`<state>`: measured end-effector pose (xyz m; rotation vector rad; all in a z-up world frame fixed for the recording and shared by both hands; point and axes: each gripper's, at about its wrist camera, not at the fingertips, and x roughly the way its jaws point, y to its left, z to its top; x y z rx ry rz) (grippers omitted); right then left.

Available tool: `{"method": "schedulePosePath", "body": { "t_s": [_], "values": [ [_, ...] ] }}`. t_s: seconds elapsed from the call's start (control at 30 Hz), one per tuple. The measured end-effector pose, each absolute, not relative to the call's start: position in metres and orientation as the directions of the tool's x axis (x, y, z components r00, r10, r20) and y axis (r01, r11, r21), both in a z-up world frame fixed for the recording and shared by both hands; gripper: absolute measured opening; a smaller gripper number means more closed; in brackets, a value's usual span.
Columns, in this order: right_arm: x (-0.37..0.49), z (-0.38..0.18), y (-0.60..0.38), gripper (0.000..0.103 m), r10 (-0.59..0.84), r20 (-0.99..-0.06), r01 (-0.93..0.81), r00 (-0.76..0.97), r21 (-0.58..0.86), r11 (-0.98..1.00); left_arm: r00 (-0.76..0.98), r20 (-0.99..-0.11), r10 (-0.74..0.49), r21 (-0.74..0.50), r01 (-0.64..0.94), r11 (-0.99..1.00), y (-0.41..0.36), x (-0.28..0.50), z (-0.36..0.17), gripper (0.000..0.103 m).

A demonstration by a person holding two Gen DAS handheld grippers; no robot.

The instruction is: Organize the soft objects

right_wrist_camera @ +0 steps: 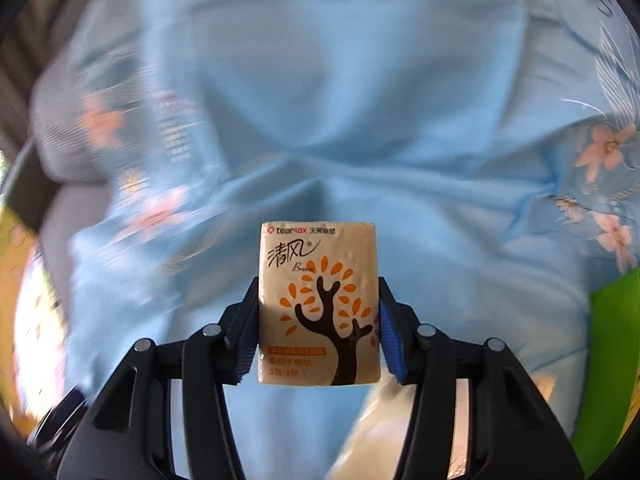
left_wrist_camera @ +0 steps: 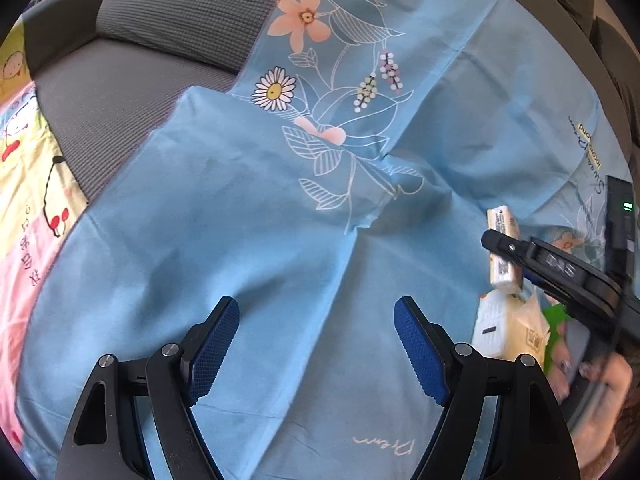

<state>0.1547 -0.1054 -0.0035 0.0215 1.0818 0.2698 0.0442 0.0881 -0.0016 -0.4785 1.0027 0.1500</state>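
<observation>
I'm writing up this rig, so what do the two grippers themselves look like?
Both match: the left gripper and right gripper have glossy black plastic linkage arms with silver pivot pins, and fingers faced with textured blue pads. The right gripper's side carries white lettering and a black module with a green light.

I see a light blue floral bedsheet (left_wrist_camera: 248, 216) spread across the middle, a grey ribbed sofa cushion (left_wrist_camera: 188, 8) at eleven o'clock touching it, and a pink-and-yellow cartoon blanket (left_wrist_camera: 28, 184) at nine o'clock beside it.
</observation>
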Motion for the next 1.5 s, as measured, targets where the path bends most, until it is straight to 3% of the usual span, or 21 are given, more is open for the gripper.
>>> {"method": "schedulePosePath", "body": {
  "t_s": [0.27,0.53,0.67,0.8,0.97,1.07,1.23,1.27,1.33,1.37,1.47,1.5],
  "values": [
    [0.07,0.004,-0.095,0.051,0.332,-0.847,-0.356,0.416,0.184,0.916,0.547,-0.831,-0.104,-0.326,-0.326,0.888,0.095,0.025,-0.001,0.08],
    [-0.003,-0.035,-0.131,0.051,0.327,-0.848,-0.297,0.417,0.212,0.931,0.51,-0.844,-0.167,-0.335,-0.257,0.907,0.064,0.008,-0.01,0.08],
    [-0.015,-0.049,-0.137,0.051,0.24,-0.873,-0.29,0.425,0.12,0.95,0.508,-0.844,-0.173,-0.334,-0.245,0.91,0.045,-0.005,-0.015,0.08],
    [-0.011,-0.062,-0.152,0.053,0.271,-0.895,-0.257,0.355,0.185,0.948,0.487,-0.852,-0.192,-0.34,-0.234,0.911,0.03,-0.015,-0.023,0.08],
    [-0.014,-0.05,-0.174,0.082,0.312,-0.873,-0.228,0.375,0.239,0.944,0.49,-0.847,-0.207,-0.357,-0.236,0.904,0.016,-0.029,-0.028,0.08],
    [-0.012,-0.033,-0.192,0.082,0.361,-0.837,-0.211,0.41,0.298,0.931,0.495,-0.823,-0.278,-0.426,-0.214,0.879,0.005,-0.036,-0.03,0.08],
    [-0.009,-0.019,-0.223,0.081,0.415,-0.789,-0.161,0.453,0.385,0.909,0.472,-0.827,-0.305,-0.414,-0.144,0.899,-0.027,-0.04,-0.033,0.08],
    [-0.009,-0.019,-0.227,0.078,0.437,-0.779,-0.156,0.45,0.413,0.897,0.472,-0.823,-0.317,-0.418,-0.123,0.9,-0.033,-0.04,-0.034,0.08],
    [-0.007,-0.022,-0.231,0.057,0.48,-0.766,-0.153,0.428,0.462,0.874,0.471,-0.811,-0.347,-0.432,-0.083,0.898,-0.043,-0.041,-0.034,0.076],
    [-0.007,-0.024,-0.231,0.051,0.507,-0.758,-0.151,0.411,0.492,0.857,0.469,-0.803,-0.367,-0.444,-0.06,0.894,-0.05,-0.042,-0.034,0.074],
    [-0.005,-0.033,-0.227,0.05,0.542,-0.76,-0.149,0.359,0.526,0.837,0.457,-0.797,-0.395,-0.45,-0.013,0.893,-0.063,-0.04,-0.037,0.065],
    [-0.004,-0.036,-0.223,0.05,0.534,-0.77,-0.152,0.349,0.516,0.843,0.453,-0.803,-0.388,-0.439,-0.01,0.898,-0.066,-0.039,-0.039,0.058]
  ]
}}
